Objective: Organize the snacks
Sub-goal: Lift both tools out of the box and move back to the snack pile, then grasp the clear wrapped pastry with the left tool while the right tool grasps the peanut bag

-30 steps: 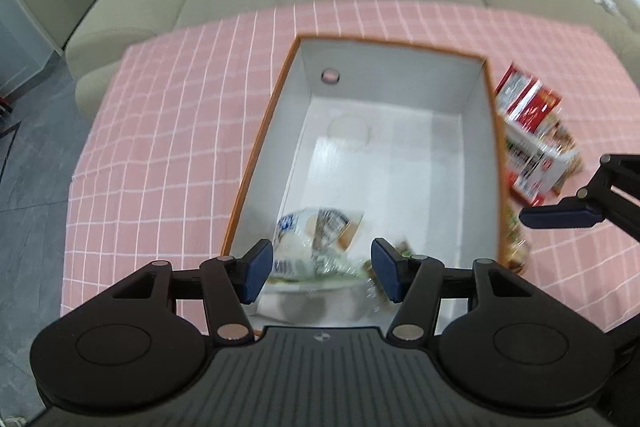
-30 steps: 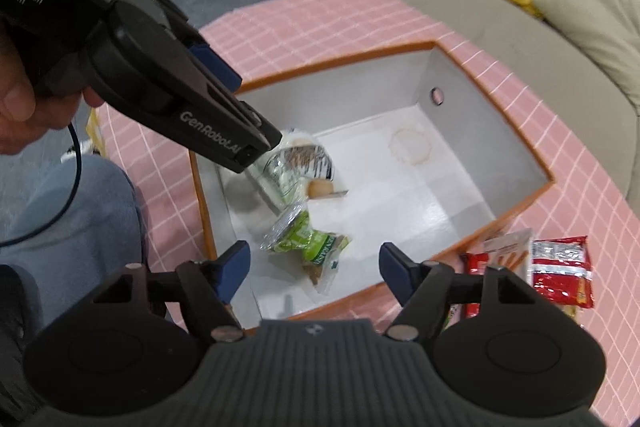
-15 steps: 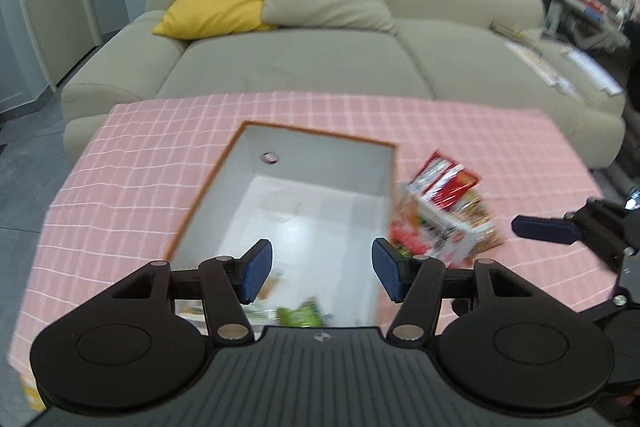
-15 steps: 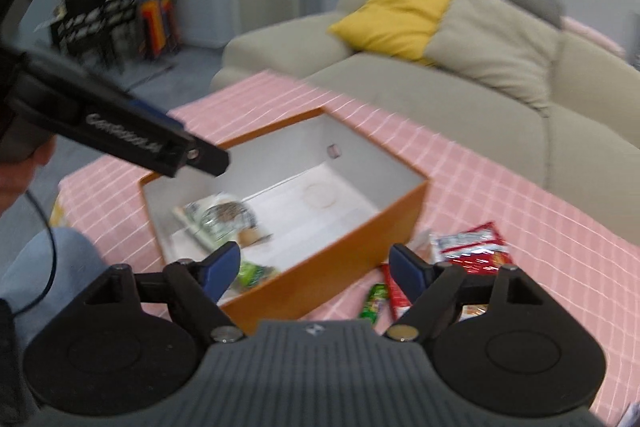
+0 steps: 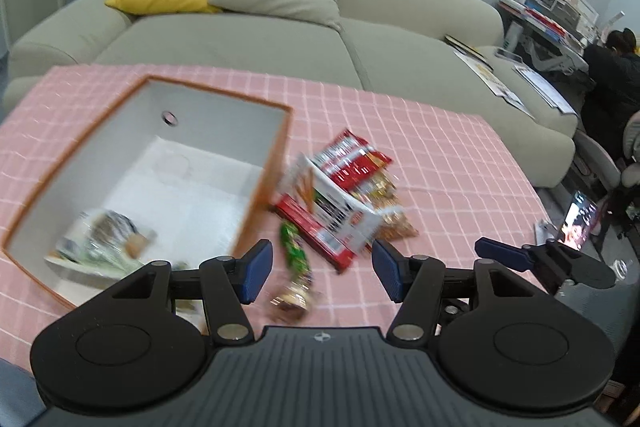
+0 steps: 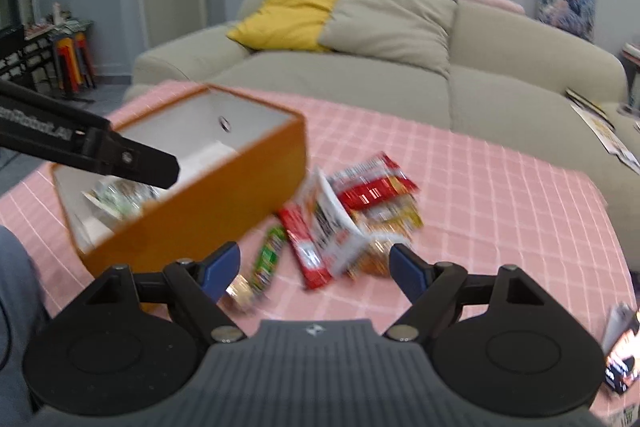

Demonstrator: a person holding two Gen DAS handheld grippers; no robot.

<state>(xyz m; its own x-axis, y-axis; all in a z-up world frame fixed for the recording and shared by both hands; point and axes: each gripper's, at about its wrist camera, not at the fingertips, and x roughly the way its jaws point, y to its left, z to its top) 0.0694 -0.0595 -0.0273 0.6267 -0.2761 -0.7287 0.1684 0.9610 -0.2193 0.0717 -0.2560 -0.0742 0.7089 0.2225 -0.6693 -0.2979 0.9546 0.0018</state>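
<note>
The left hand-held gripper (image 5: 322,269) is hovering with its jaws spread wide and nothing between them, above the near end of a green packet (image 5: 295,254) lying on the counter (image 5: 460,163). The right hand-held gripper (image 6: 314,269) is likewise gaping and gripping nothing, and is hanging over the near edge of the snack pile (image 6: 360,211). Its blue fingertips (image 5: 500,254) are showing at the right edge of the left wrist view, while the left tool's black finger (image 6: 132,163) is crossing the left side of the right wrist view in front of the box (image 6: 208,203).

The box, orange outside and white inside, is sitting on the pink checked cloth (image 6: 500,195) that is covering the counter. A few packets (image 5: 104,239) are lying in its near corner; the blur makes them hard to tell apart. Just beside the box's right wall, the pile is resting on the cloth: a red bar (image 5: 316,233), a white packet (image 5: 340,207) partly over it, and a red-striped bag (image 5: 352,159) toward the far side. The green packet is lying at the pile's near left. A sofa (image 6: 400,75) with a yellow cushion (image 6: 292,13) is standing beyond the counter.
</note>
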